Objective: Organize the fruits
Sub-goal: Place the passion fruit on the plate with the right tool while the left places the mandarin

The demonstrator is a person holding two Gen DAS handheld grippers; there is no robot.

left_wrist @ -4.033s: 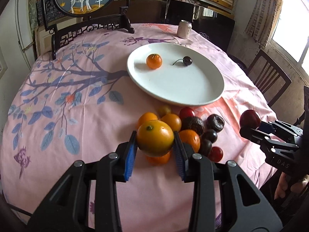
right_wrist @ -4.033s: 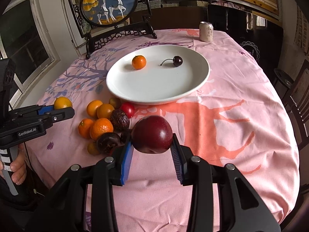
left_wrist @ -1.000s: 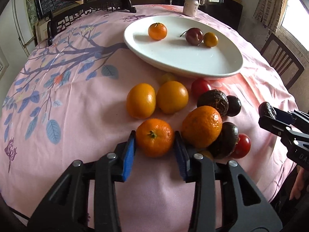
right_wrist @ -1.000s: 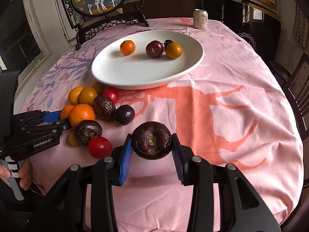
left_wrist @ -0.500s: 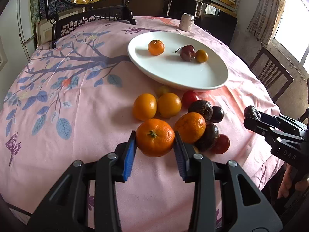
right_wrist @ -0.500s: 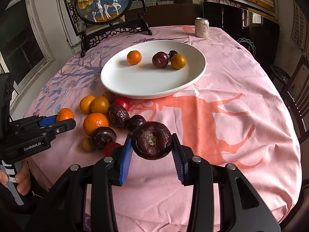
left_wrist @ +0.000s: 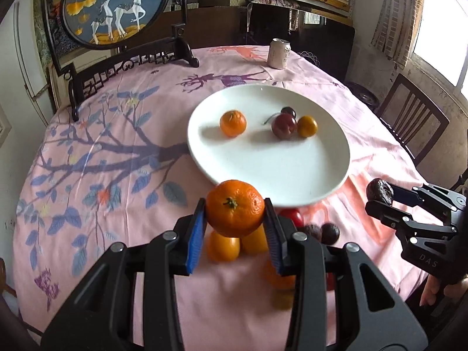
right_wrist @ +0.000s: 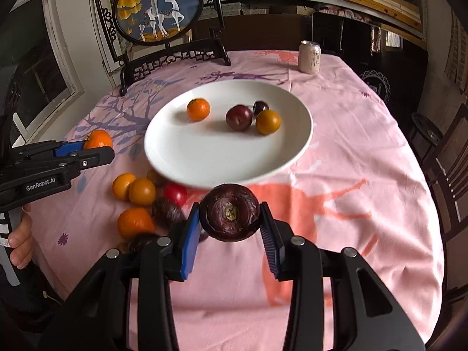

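My left gripper (left_wrist: 235, 228) is shut on a mandarin orange (left_wrist: 235, 207), held above the table in front of the white plate (left_wrist: 292, 181). My right gripper (right_wrist: 230, 234) is shut on a dark purple wrinkled fruit (right_wrist: 229, 212), held near the plate's (right_wrist: 181, 163) front rim. The plate holds a small orange (right_wrist: 198, 109), a dark plum (right_wrist: 239, 117), a cherry (right_wrist: 260, 106) and a yellow-orange fruit (right_wrist: 268, 121). A pile of oranges (right_wrist: 134, 190), a red fruit (right_wrist: 175, 194) and dark fruits (right_wrist: 166, 212) lies on the cloth to the plate's front left.
A pink patterned tablecloth (right_wrist: 351, 175) covers the round table. A drink can (right_wrist: 309, 56) stands at the far edge. A framed round deer picture on a dark stand (right_wrist: 159, 8) is at the back left. Wooden chairs (left_wrist: 412, 122) stand to the right.
Both grippers have lifted and moved forward toward the plate with their fruits. The fruit pile now lies below and behind the fingertips.
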